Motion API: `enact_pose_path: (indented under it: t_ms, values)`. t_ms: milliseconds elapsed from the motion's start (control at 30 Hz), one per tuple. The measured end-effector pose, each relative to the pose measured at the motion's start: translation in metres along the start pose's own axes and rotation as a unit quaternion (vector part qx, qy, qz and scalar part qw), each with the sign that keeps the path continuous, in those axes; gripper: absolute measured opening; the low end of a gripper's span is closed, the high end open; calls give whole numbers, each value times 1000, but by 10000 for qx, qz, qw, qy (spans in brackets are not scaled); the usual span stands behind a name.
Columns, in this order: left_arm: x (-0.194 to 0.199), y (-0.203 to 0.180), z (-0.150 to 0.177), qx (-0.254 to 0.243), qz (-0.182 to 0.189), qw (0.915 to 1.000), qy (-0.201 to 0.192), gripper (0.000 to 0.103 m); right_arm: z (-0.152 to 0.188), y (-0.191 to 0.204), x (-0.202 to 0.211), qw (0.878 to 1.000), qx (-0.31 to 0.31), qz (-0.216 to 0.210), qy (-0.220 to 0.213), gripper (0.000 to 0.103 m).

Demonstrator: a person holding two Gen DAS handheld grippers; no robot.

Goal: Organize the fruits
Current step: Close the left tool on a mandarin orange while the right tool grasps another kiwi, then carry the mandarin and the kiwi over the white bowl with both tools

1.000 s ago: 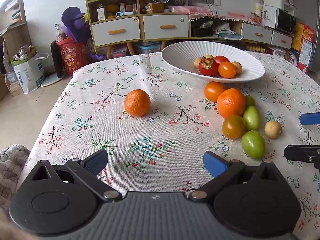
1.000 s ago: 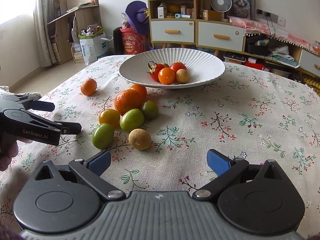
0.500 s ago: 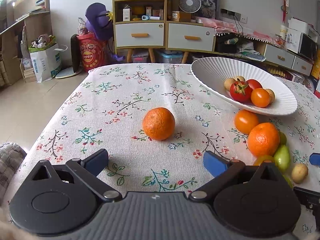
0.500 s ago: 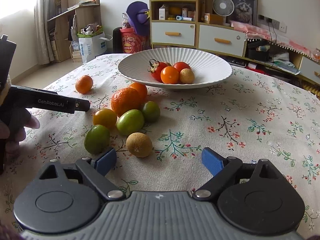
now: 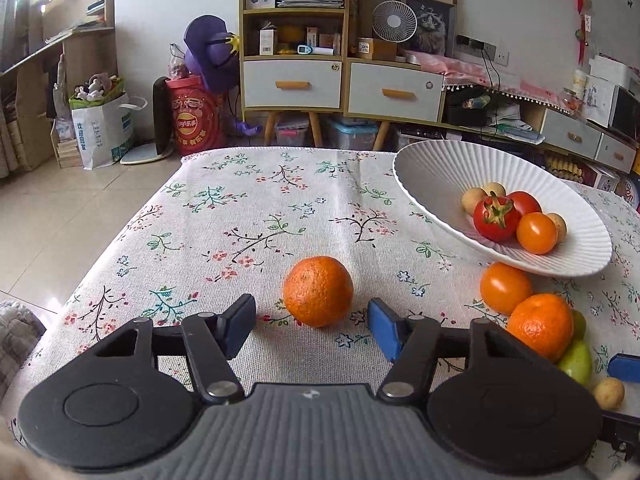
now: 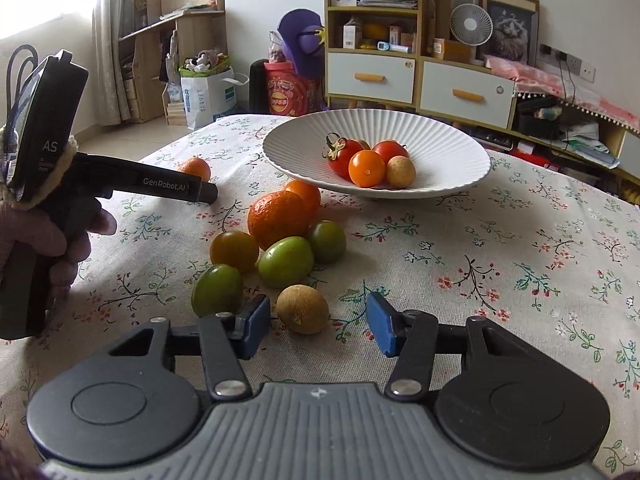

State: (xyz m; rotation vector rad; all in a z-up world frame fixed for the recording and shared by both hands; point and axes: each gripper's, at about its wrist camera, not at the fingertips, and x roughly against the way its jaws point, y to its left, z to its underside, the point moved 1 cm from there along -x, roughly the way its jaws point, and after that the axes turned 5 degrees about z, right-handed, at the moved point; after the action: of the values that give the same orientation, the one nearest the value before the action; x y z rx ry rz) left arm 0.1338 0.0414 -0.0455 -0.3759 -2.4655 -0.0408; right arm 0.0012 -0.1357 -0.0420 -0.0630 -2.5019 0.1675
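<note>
Person's hand [image 6: 48, 240], right wrist view only.

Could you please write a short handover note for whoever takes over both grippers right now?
Left gripper: jaws closing, lone mandarin between them, not yet gripped.
Right gripper: jaws closing, small brown fruit between them, not yet pinched.
White bowl already holds several tomatoes and small brown fruits.
Left to do: the cluster beside the bowl, large mandarin, orange and green tomatoes, plus both targeted fruits.
</note>
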Motion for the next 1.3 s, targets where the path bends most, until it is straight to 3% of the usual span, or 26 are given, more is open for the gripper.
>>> enact_pose_path:
  t_ms: [267,367,700,1300]
  values:
    - [1,1,0,62,-14,10000,-36,39,-1,1,2,9999,-5,-122,9,25]
    - [1,0,-1,21,16,10000,-25,32,-1,1,2,9999,9,-152,17,24]
    - [4,0,-5,157,-11,9998,143,30,-6,-6,1,9996,-168,-185,97,24]
    - [26,-21,-18,211,499,9983,223,30,-27,-30,4,9985,-544,-15,-25,24]
